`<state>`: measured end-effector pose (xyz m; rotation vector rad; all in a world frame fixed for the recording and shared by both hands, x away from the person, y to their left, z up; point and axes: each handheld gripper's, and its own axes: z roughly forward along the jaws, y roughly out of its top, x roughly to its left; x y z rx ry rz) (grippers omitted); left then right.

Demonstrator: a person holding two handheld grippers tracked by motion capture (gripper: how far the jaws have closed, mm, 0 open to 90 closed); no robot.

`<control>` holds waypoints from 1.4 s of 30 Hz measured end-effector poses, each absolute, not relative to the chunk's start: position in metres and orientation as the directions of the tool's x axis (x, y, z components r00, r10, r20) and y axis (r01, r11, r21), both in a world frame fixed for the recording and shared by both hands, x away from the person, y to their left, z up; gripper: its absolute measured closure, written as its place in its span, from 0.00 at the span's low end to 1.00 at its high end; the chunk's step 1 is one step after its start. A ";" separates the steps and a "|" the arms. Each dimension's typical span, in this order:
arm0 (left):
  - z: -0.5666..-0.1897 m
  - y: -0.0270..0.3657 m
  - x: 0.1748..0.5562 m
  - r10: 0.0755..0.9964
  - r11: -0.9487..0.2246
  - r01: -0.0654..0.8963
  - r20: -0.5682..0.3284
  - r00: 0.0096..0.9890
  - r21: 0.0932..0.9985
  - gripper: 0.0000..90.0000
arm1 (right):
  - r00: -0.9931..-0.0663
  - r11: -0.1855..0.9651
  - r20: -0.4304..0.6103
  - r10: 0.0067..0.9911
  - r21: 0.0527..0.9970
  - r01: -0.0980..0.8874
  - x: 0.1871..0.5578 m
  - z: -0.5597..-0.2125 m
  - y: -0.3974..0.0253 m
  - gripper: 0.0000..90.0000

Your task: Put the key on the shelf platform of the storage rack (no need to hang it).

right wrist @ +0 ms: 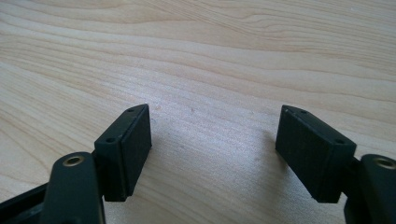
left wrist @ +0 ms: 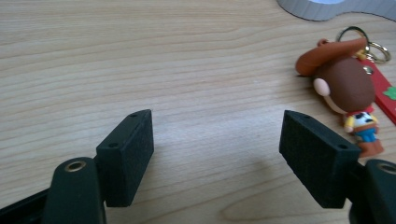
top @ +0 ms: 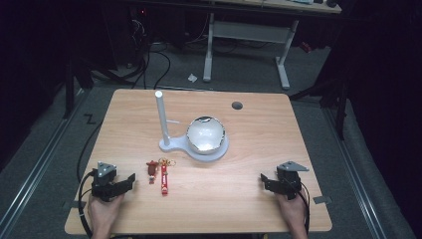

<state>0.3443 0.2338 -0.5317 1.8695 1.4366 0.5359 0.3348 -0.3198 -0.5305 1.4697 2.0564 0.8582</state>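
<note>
Looking down from the high view, a wooden table [top: 249, 199] carries a white stand [top: 196, 147] with an upright post [top: 162, 117] and a round base holding a shiny bowl [top: 205, 133]. The left gripper [top: 130, 179] rests near the table's near left corner, held by the left hand [top: 103, 211], its jaws pointing toward the table's middle. Just beyond its jaws lie a small cowboy figure keychain [top: 152, 169] and, beside that, a red strap keychain [top: 163, 178] with metal rings at its far end. The right gripper [top: 263, 180] sits near the near right corner in the right hand [top: 292, 211], well apart from both keychains, its jaws also aimed inward. A dark round hole [top: 237, 105] marks the tabletop behind the stand.

In the left gripper view, the two black jaws stand wide apart with nothing between them but bare wood. The cowboy figure keychain [left wrist: 348, 91] lies ahead of the jaw seen at the right edge, near it but not touching, head toward the stand, feet toward the gripper. The red strap keychain [left wrist: 385, 93] lies just past it, and the stand's pale edge [left wrist: 322, 9] shows farther ahead.

In the right gripper view, the jaws are likewise spread wide and hold nothing; plain wood grain lies between and ahead of them.
</note>
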 end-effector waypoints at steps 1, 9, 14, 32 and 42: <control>-0.531 0.231 0.343 0.947 -0.137 0.655 -0.096 0.307 0.743 0.30 | -0.318 0.232 -0.016 0.948 0.719 0.656 0.335 -0.531 -0.320 0.30; -0.529 0.214 0.340 0.926 -0.168 0.646 -0.106 0.363 0.745 0.30 | -0.318 0.232 -0.016 0.948 0.719 0.656 0.335 -0.531 -0.320 0.30; -0.525 0.200 0.340 0.909 -0.198 0.638 -0.104 0.405 0.744 0.30 | -0.317 0.232 -0.016 0.948 0.719 0.656 0.335 -0.531 -0.320 0.30; -0.526 0.169 0.354 0.890 -0.258 0.637 -0.078 0.449 0.726 0.34 | -0.318 0.232 -0.016 0.948 0.719 0.656 0.335 -0.531 -0.320 0.30; -0.528 0.160 0.366 0.893 -0.273 0.647 -0.063 0.445 0.712 0.38 | -0.318 0.232 -0.016 0.948 0.719 0.655 0.335 -0.531 -0.320 0.30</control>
